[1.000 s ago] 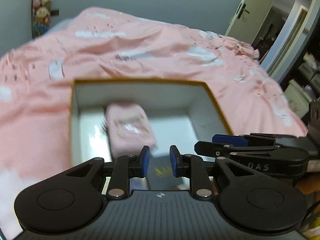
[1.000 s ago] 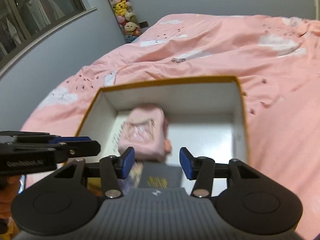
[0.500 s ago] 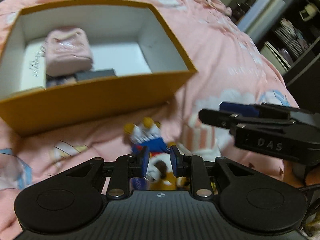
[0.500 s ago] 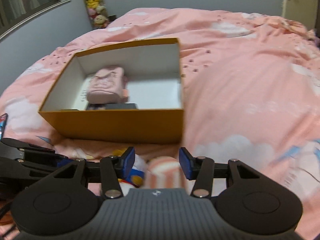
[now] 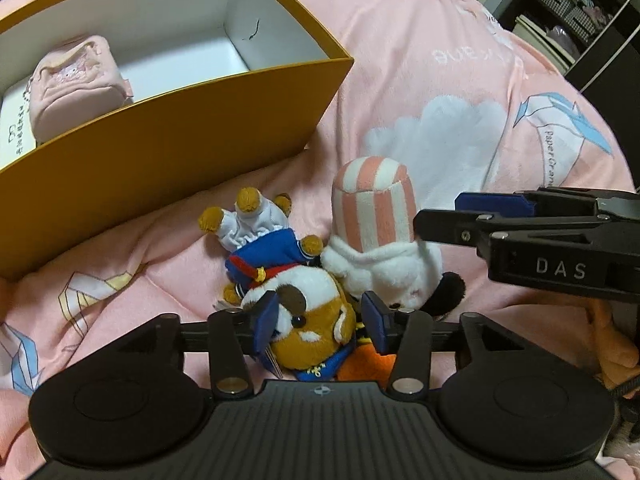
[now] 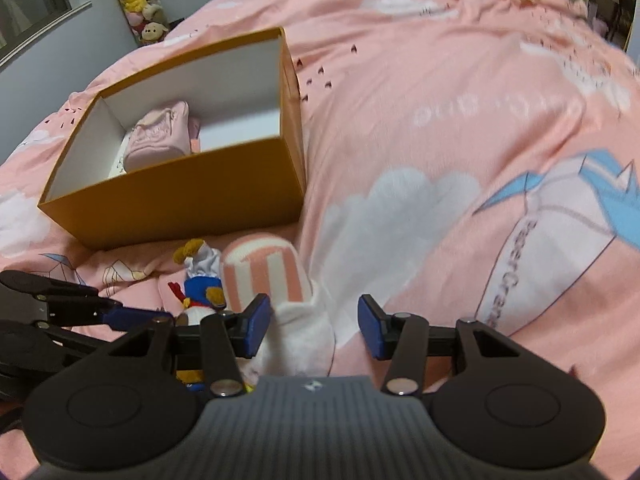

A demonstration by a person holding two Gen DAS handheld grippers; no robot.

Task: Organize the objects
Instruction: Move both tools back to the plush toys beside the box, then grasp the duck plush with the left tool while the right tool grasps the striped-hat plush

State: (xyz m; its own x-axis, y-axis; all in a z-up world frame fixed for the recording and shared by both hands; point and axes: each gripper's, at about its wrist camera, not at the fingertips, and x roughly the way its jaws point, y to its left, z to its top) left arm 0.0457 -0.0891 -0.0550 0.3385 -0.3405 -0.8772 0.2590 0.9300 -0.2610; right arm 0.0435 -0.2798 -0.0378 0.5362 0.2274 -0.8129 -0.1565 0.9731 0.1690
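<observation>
An orange box (image 5: 168,148) (image 6: 192,196) with a white inside stands on the pink bed and holds a pink plush pouch (image 5: 76,84) (image 6: 160,136). In front of it lie a brown plush in a blue sailor suit (image 5: 280,276) (image 6: 200,284) and a white plush with a pink-striped hat (image 5: 376,216) (image 6: 264,276). My left gripper (image 5: 320,322) is open, its jaws on either side of the brown plush's head. My right gripper (image 6: 310,326) is open around the white plush's body.
The pink bedspread (image 6: 440,128) with cloud and paper-crane prints spreads to the right. Dark shelves (image 5: 580,8) stand beyond the bed's right edge. A stack of plush toys (image 6: 140,0) stands by the far wall.
Both grippers have pulled back from over the box and come down to the two plush toys in front of it. My left gripper's jaws have opened wider.
</observation>
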